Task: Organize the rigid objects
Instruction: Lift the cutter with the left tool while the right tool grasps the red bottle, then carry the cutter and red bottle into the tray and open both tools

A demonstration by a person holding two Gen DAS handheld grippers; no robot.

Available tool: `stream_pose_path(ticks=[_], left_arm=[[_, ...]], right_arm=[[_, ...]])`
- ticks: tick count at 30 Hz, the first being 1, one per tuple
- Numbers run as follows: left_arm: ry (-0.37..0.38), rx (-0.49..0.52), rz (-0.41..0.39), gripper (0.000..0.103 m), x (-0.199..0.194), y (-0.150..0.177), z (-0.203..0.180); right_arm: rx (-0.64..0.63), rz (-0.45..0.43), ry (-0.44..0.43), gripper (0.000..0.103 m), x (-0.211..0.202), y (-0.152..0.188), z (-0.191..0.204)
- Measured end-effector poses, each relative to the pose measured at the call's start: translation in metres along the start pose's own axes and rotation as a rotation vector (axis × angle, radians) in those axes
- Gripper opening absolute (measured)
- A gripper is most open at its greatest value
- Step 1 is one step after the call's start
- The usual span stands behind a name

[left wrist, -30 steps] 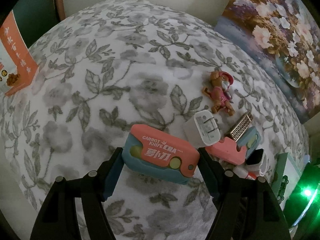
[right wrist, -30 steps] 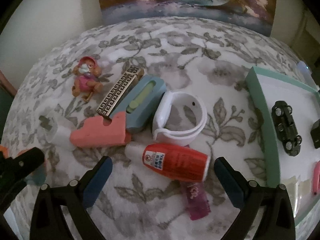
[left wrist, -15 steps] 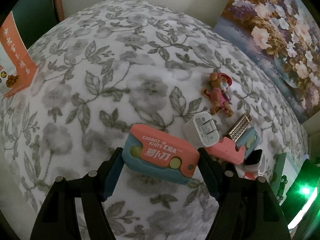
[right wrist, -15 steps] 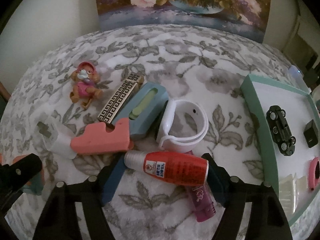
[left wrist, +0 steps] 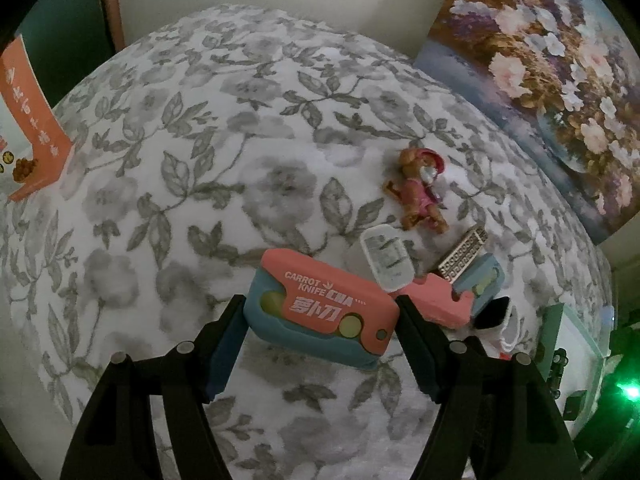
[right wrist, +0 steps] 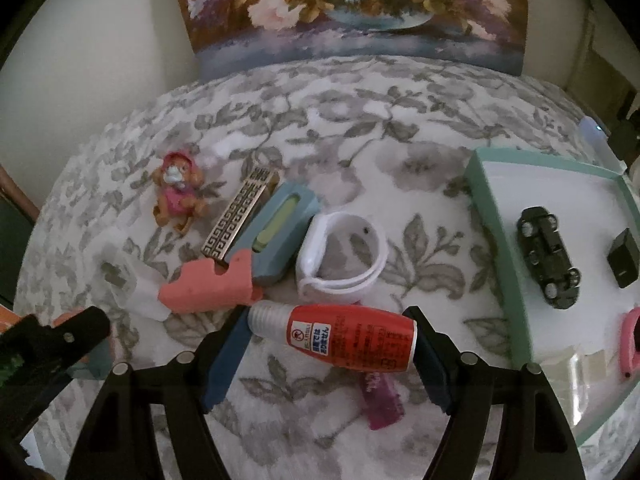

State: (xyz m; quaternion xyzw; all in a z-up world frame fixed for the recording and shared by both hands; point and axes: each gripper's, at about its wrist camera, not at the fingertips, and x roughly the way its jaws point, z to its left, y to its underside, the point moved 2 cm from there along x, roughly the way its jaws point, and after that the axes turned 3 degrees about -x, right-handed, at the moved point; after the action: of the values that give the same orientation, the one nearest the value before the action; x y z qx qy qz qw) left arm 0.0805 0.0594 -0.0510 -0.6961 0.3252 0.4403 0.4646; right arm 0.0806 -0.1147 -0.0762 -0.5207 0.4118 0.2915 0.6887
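Both grippers were engaged over the floral cloth [right wrist: 400, 152]. The left gripper [left wrist: 320, 322] was clamped across the ends of the carrot knife case [left wrist: 320, 308], a pink and blue plastic block, near the cloth's near edge. The right gripper [right wrist: 328, 340] had its pads against both ends of the red bottle [right wrist: 344, 338], cap to the left, base to the right, and appeared clenched on it; whether the bottle was lifted or resting on the cloth could not be told. Judged light, stiff and smooth: a round body that could roll or twist out, so an end-to-end hold looked less secure than one across the waist, while the knife case offered flat faces and should sit firm. A purple tube [right wrist: 380, 400] lay partly under the bottle, its label unreadable. Beyond lay a clutter touching or overlapping: pink block [right wrist: 208, 288], blue case [right wrist: 280, 232], patterned metal bar [right wrist: 240, 216], white band [right wrist: 344, 256], with a toy dog figure [right wrist: 178, 196] a little apart. The teal tray [right wrist: 496, 240] at the cloth's right edge held a black toy car [right wrist: 550, 258]; its far corner was cut off. A pale plug-like item [left wrist: 386, 252] was too dim to name.
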Motion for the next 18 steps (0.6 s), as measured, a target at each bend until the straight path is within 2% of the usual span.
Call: stream_pose_path(ticks=[8,18], left_arm=[[0.019,0.050,-0.012,0.074,-0.009,0.010,-0.033],[0.062,0.148,-0.009,0.074,-0.017,0.037,-0.091]], right_arm=[[0.035,-0.035,-0.017,0.079,-0.029,-0.011,-0.035],[0.111,-0.046,0.006,0.079,-0.049,-0.022,-0.102]])
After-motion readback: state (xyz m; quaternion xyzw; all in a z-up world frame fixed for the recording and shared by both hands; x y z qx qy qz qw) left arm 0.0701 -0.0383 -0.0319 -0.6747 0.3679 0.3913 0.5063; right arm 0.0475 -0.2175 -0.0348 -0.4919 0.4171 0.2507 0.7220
